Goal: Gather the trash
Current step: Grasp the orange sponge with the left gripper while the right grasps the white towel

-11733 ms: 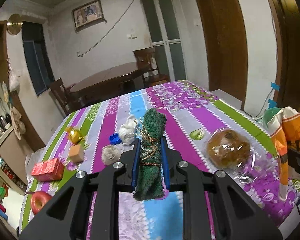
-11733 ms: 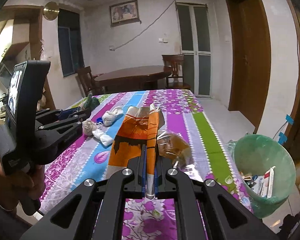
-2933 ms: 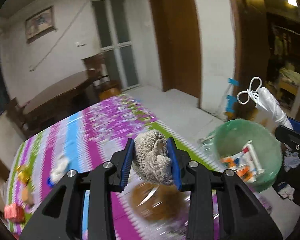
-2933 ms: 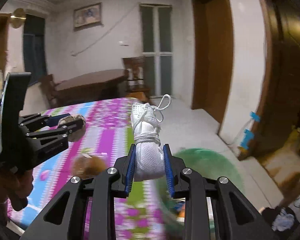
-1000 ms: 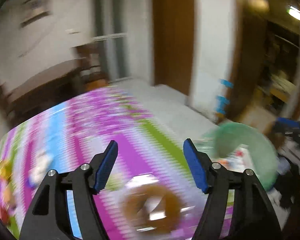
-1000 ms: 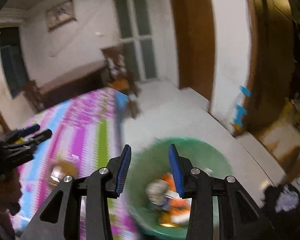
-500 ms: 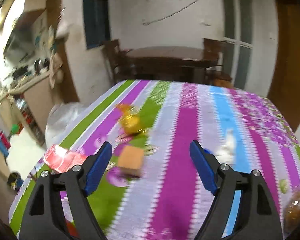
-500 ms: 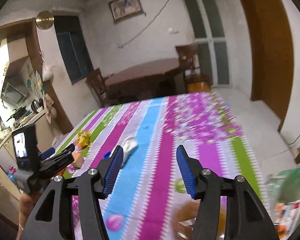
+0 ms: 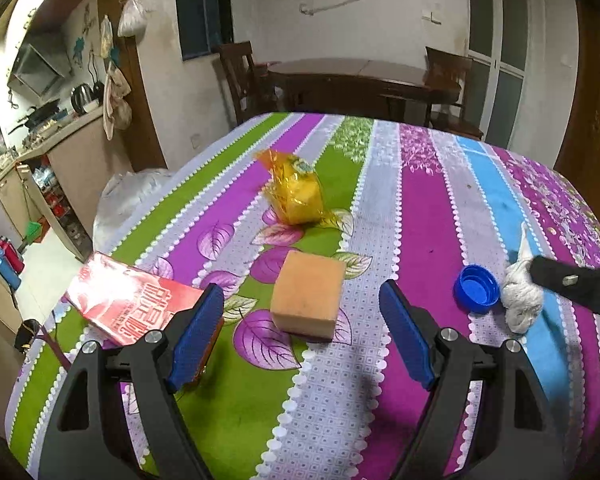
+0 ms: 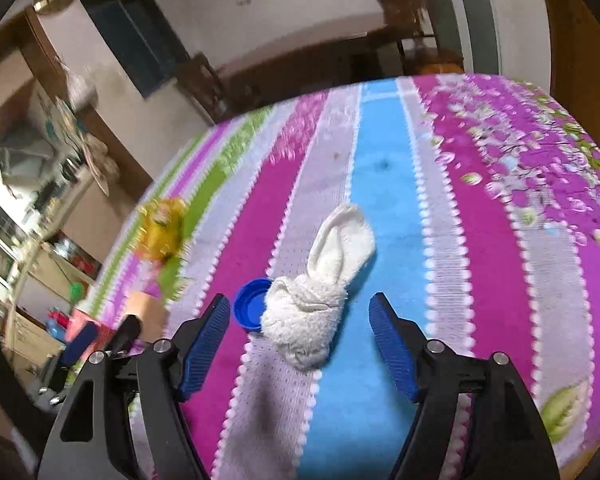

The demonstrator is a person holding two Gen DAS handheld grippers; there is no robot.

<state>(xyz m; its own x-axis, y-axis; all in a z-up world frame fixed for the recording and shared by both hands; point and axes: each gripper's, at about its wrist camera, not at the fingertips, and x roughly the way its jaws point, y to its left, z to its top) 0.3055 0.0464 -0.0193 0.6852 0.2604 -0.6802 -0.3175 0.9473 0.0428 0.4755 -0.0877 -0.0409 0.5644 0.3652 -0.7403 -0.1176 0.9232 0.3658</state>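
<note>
Knotted white sock (image 10: 320, 300), fuzzy and crumpled, touching blue bottle cap (image 10: 252, 310).

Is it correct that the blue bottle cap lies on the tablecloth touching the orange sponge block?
No. The blue bottle cap lies on the tablecloth beside the knotted white cloth, well apart from the orange sponge block. The left wrist view shows this.
</note>
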